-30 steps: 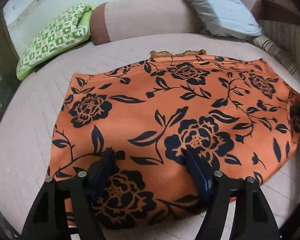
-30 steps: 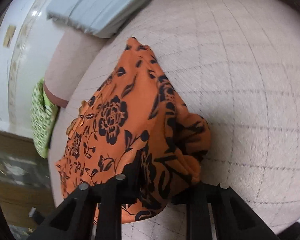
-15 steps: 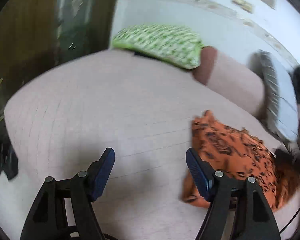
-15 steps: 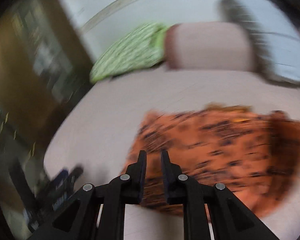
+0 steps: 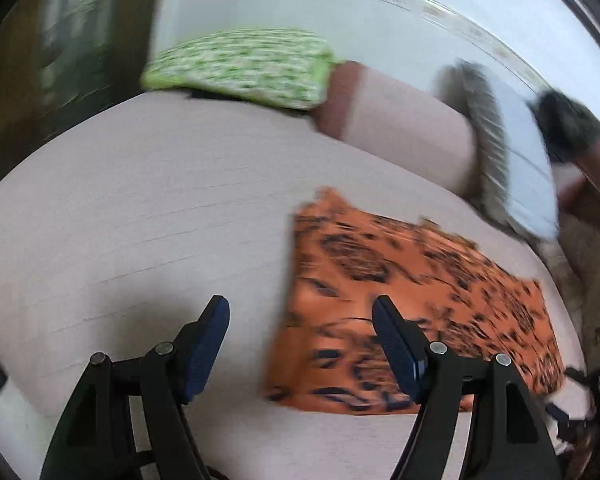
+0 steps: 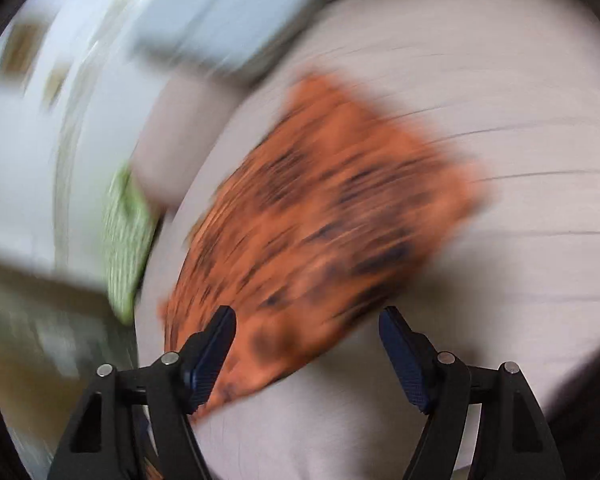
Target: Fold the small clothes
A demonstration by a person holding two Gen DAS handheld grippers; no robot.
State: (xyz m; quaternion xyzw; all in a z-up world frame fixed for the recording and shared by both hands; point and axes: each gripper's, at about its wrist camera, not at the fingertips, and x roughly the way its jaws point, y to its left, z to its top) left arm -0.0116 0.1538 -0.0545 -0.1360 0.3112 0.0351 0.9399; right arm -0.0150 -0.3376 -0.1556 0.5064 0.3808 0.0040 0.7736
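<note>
My left wrist camera looks down along its fingers over the bed (image 5: 140, 220), with the orange garment (image 5: 412, 300) at two o'clock. My right wrist camera sits closer, blurred, garment (image 6: 320, 220) at twelve. Both share the green pillow (image 5: 240, 68).

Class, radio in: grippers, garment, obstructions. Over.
Left gripper open, empty. Right gripper jaws just opened, nothing gripped. Orange floral garment lying on the bed. Nothing in the way.

Orange garment (image 6: 324, 216) blurred, its black pattern unreadable
</note>
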